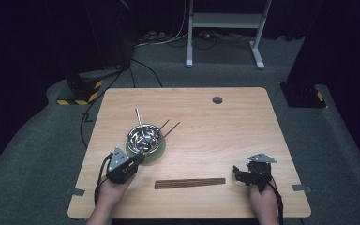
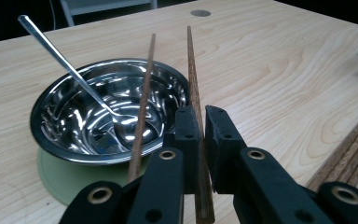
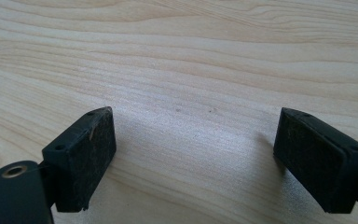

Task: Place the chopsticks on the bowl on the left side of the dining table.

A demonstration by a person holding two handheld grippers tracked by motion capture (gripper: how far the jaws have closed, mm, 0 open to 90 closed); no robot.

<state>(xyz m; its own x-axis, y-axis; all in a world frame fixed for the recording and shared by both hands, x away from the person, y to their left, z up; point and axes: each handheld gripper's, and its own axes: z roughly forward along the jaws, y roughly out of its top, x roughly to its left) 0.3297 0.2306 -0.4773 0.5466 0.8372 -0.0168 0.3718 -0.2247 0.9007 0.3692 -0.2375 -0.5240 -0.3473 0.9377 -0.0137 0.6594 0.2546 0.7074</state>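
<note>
Two chopsticks (image 2: 193, 88) lean over the bowl (image 2: 74, 140); left gripper (image 2: 201, 140) pinches one for control. Right gripper (image 3: 193, 158) rests spread near the table's (image 1: 243, 117) front edge.

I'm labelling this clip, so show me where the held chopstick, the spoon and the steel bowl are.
held chopstick (image 2: 194, 88), left gripper view, on its shaft above the jaws.
spoon (image 2: 60, 58), left gripper view, on its handle.
steel bowl (image 1: 144, 138), high view, on its inner wall.
</note>
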